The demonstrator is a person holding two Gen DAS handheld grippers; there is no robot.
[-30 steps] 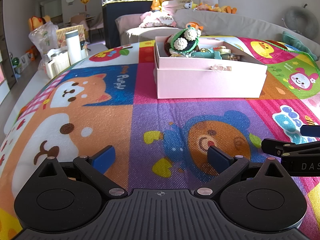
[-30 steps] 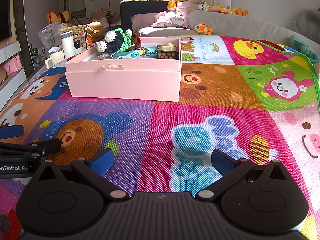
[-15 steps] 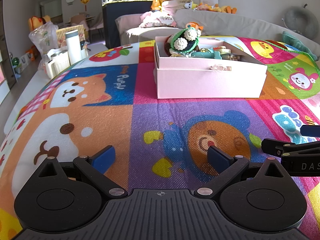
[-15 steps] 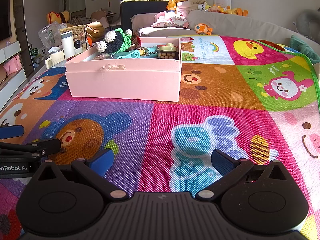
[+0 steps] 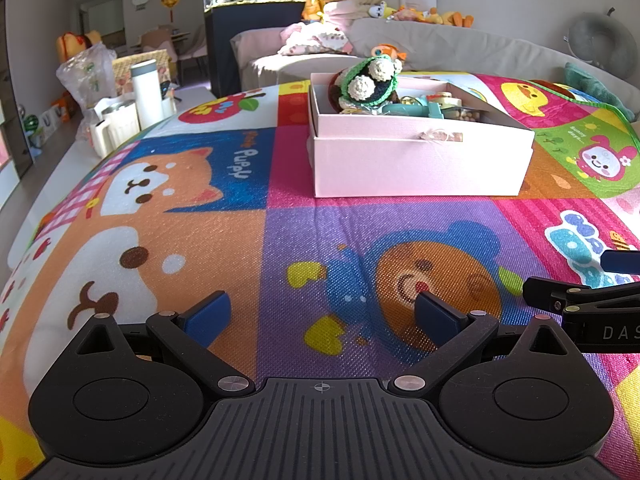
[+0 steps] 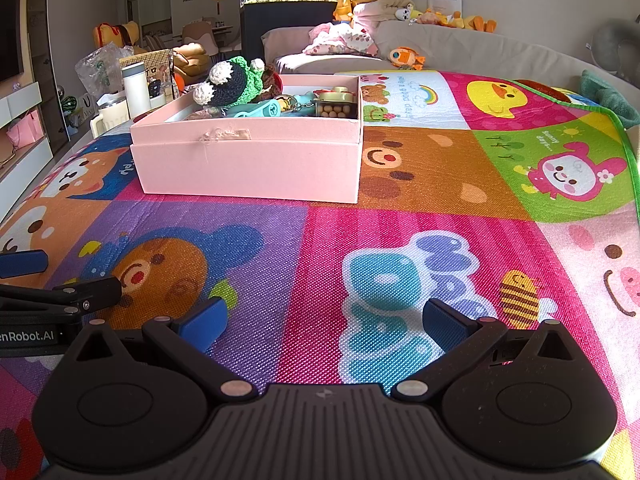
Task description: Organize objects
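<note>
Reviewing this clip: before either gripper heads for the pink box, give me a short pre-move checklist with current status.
1. Left gripper open and empty: ok.
2. Right gripper open and empty: ok.
3. Mat between grippers and pink box free of objects: ok.
4. Box open on top, contents reachable: ok.
5. Crochet toy sits above the rim, easy to grasp: ok.
6. Where the items should go: cannot tell.

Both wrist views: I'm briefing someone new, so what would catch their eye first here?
The pink box sits on the bright cartoon play mat, ahead of both tools. A green-and-black crocheted toy pokes above its rim at the far left corner, beside small trinkets. Near the cameras, the left hand-held gripper and right hand-held gripper are open and empty.
</note>
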